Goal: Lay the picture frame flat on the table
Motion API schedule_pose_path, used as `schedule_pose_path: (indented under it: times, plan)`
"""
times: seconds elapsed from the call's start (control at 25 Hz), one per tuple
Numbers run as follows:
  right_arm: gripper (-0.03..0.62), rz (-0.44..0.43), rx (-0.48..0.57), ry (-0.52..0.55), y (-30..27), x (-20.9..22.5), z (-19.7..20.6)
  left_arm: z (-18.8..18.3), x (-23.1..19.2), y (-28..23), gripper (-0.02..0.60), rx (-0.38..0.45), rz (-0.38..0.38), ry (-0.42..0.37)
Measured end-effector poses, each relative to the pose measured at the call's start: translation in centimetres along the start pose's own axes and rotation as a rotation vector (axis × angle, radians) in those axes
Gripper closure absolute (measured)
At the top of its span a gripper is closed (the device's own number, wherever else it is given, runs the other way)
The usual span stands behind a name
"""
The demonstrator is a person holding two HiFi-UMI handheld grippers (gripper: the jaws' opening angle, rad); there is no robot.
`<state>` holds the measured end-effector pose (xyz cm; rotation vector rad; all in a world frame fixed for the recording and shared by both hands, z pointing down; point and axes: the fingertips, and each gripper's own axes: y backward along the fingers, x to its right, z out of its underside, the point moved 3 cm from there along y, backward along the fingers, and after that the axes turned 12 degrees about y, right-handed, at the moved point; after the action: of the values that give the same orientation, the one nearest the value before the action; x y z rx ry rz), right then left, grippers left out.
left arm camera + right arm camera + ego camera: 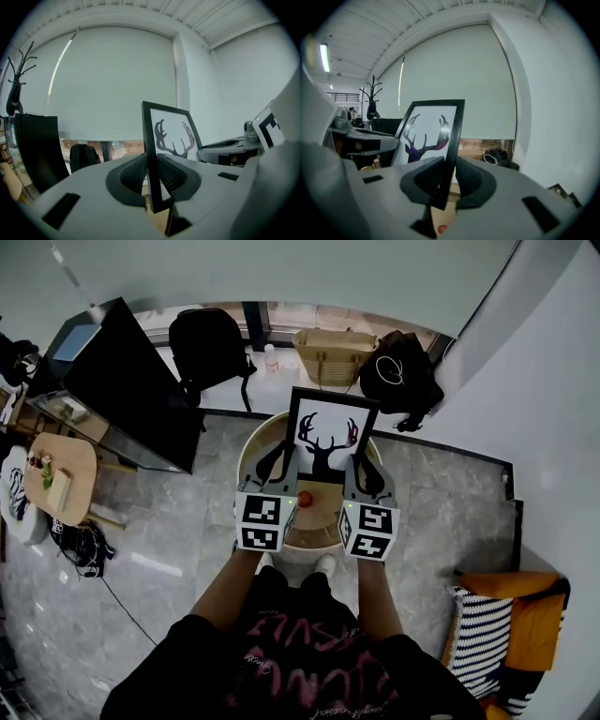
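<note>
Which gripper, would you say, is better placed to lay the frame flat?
Neither clearly: the left gripper clamps the frame at its left edge, the right gripper at its right; probably both together.

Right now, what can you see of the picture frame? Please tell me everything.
The picture frame is a thin black rectangle around a white print of dark deer antlers tinted purple and red. It stands nearly upright over the round table, not yet laid flat. The left gripper is shut on its left edge and the right gripper on its right edge. Whether its bottom edge touches the table cannot be told.
</note>
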<state>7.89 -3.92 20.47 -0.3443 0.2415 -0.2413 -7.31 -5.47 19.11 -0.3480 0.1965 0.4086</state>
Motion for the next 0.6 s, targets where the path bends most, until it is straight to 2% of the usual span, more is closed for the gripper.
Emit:
schedule_pose_path:
  times: [0.6]
  plan:
    - [0.51, -0.02, -0.09, -0.015, 0.1, -0.6, 4.4, 4.7, 0.1, -0.2, 0.509, -0.085, -0.012, 0.04]
